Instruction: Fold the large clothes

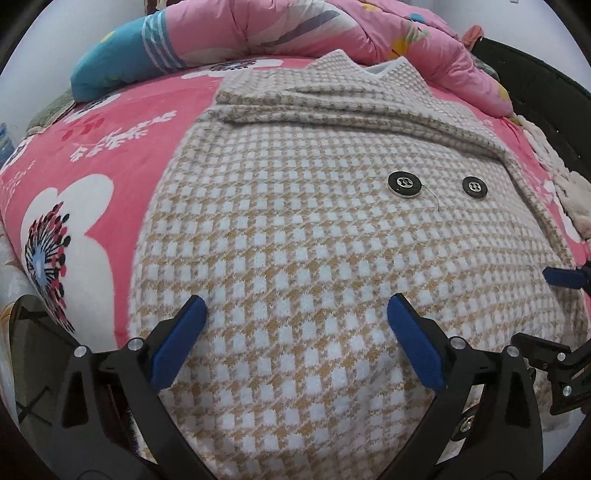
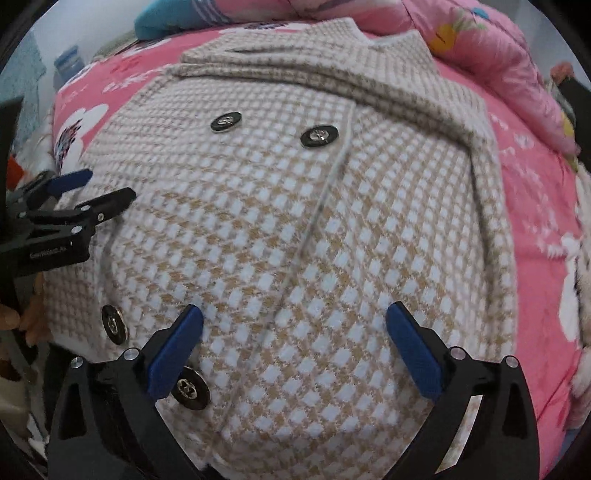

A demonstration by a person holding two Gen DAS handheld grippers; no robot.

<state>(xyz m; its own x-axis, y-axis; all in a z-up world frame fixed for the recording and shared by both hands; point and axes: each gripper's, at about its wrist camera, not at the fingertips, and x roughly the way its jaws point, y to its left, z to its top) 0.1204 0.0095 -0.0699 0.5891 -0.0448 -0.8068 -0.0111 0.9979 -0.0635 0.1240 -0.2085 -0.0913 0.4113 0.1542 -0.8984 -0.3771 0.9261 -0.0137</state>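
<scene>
A beige and white houndstooth coat [image 1: 295,221] lies flat on a pink floral bedspread [image 1: 103,147], collar at the far end, sleeves folded across below the collar. It has black buttons [image 1: 402,182]. It also fills the right wrist view [image 2: 314,229], with buttons [image 2: 319,136] near and far. My left gripper [image 1: 295,317] is open just above the coat's near left part, holding nothing. My right gripper [image 2: 295,325] is open above the coat's near right part, holding nothing. Each gripper shows at the edge of the other's view, the right [image 1: 565,277] and the left [image 2: 70,182].
A pink quilt [image 1: 332,33] and a teal pillow [image 1: 122,62] are heaped at the bed's far end. A dark frame [image 1: 535,96] runs along the bed's right. The bedspread [image 2: 535,221] lies bare right of the coat. Clutter sits off the bed's left edge [image 2: 22,314].
</scene>
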